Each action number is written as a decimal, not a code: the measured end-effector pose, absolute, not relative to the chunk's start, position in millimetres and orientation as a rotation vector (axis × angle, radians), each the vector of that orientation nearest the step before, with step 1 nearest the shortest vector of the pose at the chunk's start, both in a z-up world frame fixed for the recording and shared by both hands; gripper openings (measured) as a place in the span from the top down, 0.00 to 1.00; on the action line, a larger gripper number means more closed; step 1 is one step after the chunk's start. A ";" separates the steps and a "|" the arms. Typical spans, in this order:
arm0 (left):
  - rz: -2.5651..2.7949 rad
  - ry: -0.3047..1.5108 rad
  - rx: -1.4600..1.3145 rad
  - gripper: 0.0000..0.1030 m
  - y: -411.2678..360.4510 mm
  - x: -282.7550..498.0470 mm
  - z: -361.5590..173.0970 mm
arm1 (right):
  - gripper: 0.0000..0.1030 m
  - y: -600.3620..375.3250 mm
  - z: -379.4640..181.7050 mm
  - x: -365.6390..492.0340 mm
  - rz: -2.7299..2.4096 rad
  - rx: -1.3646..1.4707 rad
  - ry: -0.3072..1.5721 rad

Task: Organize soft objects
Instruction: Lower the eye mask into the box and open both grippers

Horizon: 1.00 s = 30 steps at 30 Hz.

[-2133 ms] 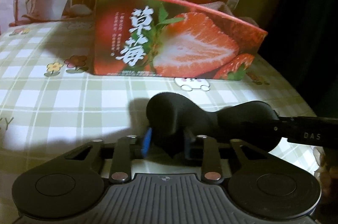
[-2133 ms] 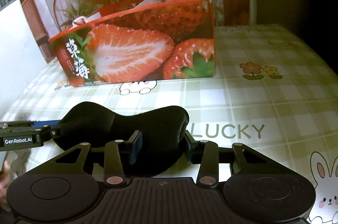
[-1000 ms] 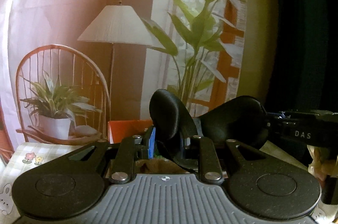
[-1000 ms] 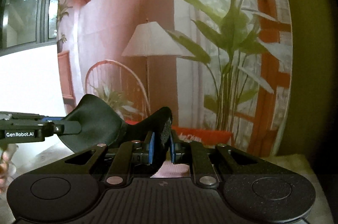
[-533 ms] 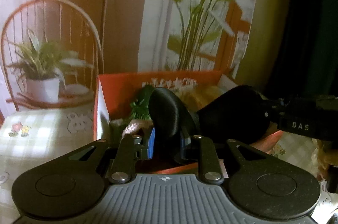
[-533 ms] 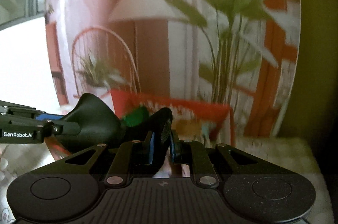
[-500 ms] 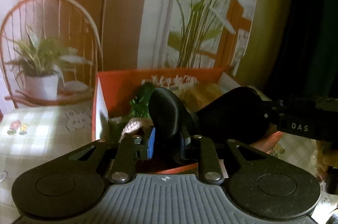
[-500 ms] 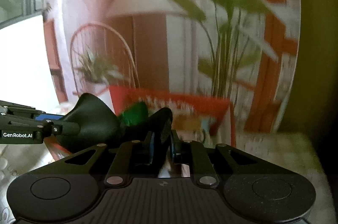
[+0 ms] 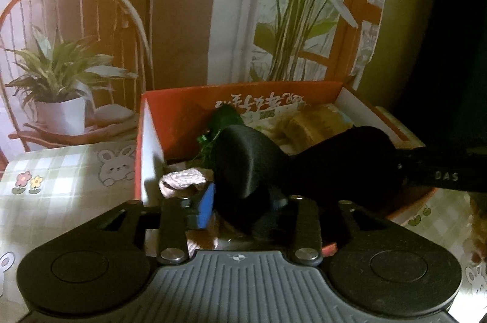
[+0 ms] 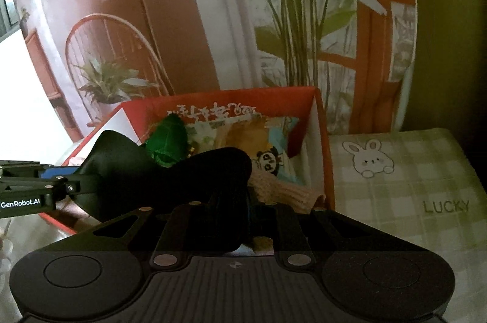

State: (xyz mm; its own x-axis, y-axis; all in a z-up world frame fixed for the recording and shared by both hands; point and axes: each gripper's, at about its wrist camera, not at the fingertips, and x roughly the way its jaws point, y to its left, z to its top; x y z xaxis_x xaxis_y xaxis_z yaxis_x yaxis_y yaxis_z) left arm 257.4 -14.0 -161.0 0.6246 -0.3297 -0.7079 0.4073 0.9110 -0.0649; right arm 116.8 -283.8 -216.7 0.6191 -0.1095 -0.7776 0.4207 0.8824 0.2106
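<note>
Left wrist view: the black sleep mask (image 9: 274,170) hangs over the open strawberry box (image 9: 182,116), and the left claw (image 9: 243,207) is opening, one cup between its spreading fingers but no longer squeezed. Risk: that end flops free and snags the box's near wall, draping outside.

Right wrist view: the right claw (image 10: 243,210) is clamped on the mask's other cup (image 10: 213,170), above the knitted piece (image 10: 280,186) and green toy (image 10: 167,137). Letting go too high could leave the mask perched on that pile, spilling onto the table (image 10: 411,186).
</note>
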 end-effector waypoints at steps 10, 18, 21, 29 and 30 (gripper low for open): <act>-0.385 0.738 0.112 0.04 -6.1 238.1 -131.6 | 0.84 -284.3 -199.0 103.8 -0.288 0.325 0.880; -0.303 0.679 0.091 0.00 -6.6 223.4 -94.5 | 0.45 -275.7 -173.6 94.4 -0.359 0.266 0.837; -0.248 0.697 0.062 0.00 -3.8 222.2 -79.4 | 0.34 -273.9 -155.6 89.8 -0.379 0.245 0.796; -0.267 0.581 0.047 0.00 7.1 178.3 -18.4 | 0.00 -259.3 -84.8 70.7 -0.391 0.211 0.641; -0.261 0.573 0.064 0.00 6.2 170.2 -9.5 | 0.00 -256.1 -75.6 67.9 -0.391 0.207 0.627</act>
